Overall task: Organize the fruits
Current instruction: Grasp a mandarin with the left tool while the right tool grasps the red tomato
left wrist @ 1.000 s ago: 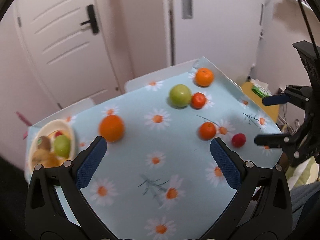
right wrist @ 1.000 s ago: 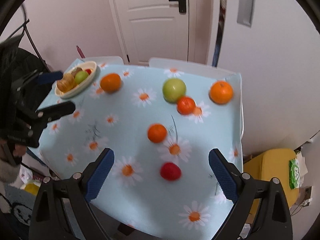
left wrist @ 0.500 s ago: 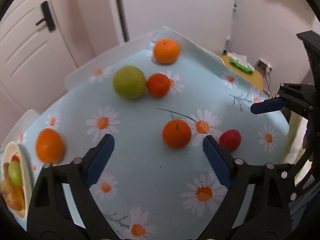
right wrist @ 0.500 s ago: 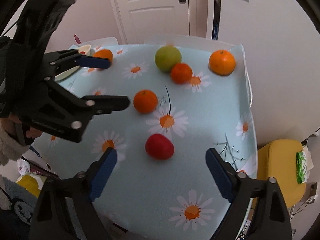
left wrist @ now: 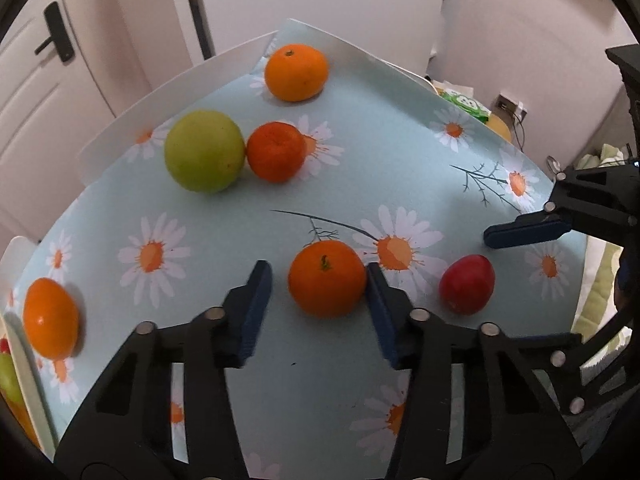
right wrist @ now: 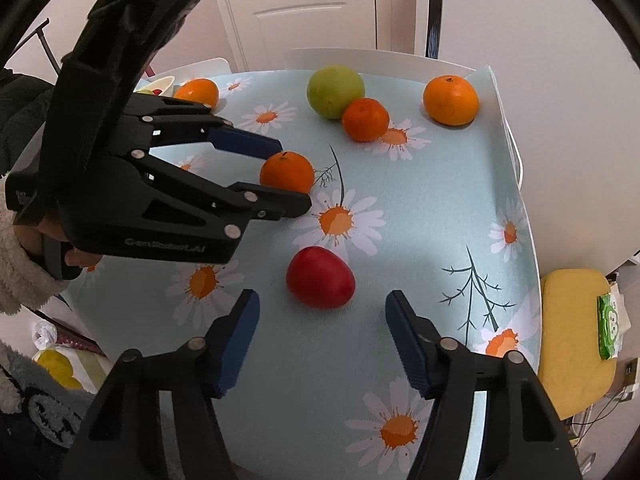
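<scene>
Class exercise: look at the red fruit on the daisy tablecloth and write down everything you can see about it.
The red fruit is smooth, glossy and evenly deep red, a rounded, slightly egg-shaped body with no stem or leaf showing. It lies on the pale blue daisy tablecloth, near the table's front edge, apart from the other fruit; the nearest is a small orange further in. Nothing touches it but the cloth. The right gripper is open, with the fruit just ahead of its blue fingertips, not between them.

A home: daisy-print tablecloth (right wrist: pixel 440 240), panelled white door (right wrist: pixel 312 4) (black lever handle), yellow stool (right wrist: pixel 576 344).
</scene>
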`<state>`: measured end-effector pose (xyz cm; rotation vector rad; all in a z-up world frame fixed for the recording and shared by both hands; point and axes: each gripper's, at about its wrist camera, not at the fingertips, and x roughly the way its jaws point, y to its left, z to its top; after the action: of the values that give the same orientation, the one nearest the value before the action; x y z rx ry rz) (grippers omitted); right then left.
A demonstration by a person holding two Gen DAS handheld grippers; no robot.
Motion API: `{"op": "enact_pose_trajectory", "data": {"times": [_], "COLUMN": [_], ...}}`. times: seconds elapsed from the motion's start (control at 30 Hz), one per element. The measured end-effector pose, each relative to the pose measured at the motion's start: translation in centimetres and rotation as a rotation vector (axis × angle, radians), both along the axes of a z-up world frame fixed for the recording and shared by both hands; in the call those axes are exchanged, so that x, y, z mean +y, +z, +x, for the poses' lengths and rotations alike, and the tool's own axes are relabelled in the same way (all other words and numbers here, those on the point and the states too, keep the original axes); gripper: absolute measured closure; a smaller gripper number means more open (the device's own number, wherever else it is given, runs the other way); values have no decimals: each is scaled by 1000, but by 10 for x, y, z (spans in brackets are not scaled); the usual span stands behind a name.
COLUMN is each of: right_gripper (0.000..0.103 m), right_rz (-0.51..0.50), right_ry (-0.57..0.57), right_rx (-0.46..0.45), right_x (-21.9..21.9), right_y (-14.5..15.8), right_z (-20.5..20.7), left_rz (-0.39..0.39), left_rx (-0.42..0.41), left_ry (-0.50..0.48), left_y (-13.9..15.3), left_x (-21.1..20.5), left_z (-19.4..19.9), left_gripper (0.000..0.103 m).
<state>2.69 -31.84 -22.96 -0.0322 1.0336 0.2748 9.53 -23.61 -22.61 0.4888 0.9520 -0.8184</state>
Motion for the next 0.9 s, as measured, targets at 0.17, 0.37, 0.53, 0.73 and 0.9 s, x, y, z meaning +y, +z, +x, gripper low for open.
{"op": "enact_pose_trajectory", "data": {"times": [0.17,0.37,0.53,0.73,0.9], "right_gripper": [56,58,60,70,71], "right_rz": [-10,-13,-27,-25,-20], "right_ry": [10,22,36,46,54], "right_rx": [2,-5,-13,-18,-36], "right_x": [2,5,7,7,7], "right_y": [-3,-3,-4,-4,3], "right_z": [3,6,8,11,13], "left_rz": [21,21,14,7,-8], "left_rx": [-24,-16,-7,-9,-21], "left_ry": [-26,4,48,98,145], "left_y": [0,1,1,5,14], "left_x": [-4,2,10,20,29], "left_z": [-5,-5,-2,0,0], "left_gripper": [61,61,61,61,61]}}
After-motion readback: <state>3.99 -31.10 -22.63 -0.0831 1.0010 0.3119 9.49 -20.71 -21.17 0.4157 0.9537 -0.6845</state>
